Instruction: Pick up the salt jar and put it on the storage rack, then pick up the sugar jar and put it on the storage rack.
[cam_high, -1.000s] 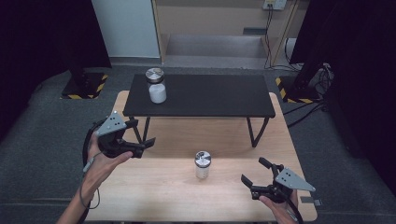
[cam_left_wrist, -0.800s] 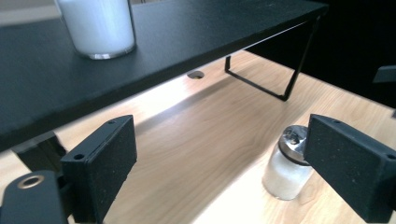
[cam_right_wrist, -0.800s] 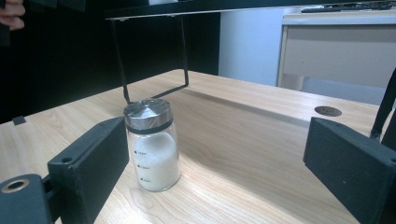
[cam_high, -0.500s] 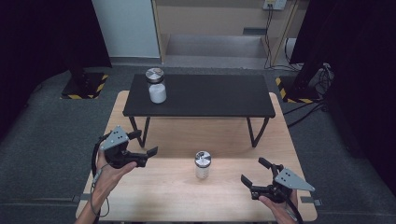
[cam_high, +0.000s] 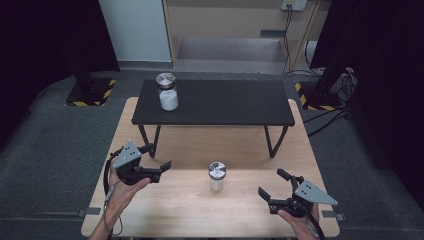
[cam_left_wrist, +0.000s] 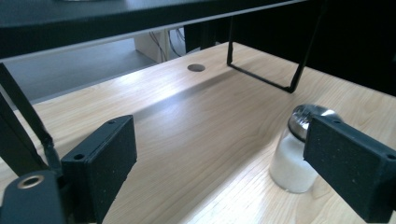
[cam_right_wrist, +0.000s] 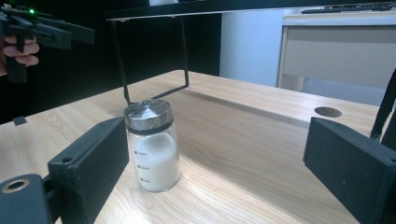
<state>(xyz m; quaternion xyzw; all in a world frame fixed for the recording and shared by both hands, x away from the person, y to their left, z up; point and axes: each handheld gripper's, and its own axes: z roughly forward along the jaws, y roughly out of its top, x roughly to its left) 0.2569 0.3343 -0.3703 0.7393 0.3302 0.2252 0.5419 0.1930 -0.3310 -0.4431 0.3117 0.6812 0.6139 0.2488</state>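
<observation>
A small glass jar with a metal lid and white powder stands on the wooden table between my two grippers. My left gripper hovers to its left, open, jaws pointing toward the jar. In the left gripper view the jar stands partly behind the right jaw, with bare wood between the jaws. My right gripper sits low at the right front, open. In the right gripper view the jar stands just beyond the left jaw, apart from both pads.
A low black bench stands across the far half of the table, with a larger lidded jar of white powder on its left end. Its thin metal legs come down to the wood. Dark carpet surrounds the table.
My left gripper has come down and moved right, closer to the table and the small jar. The right gripper and both jars have kept still.
</observation>
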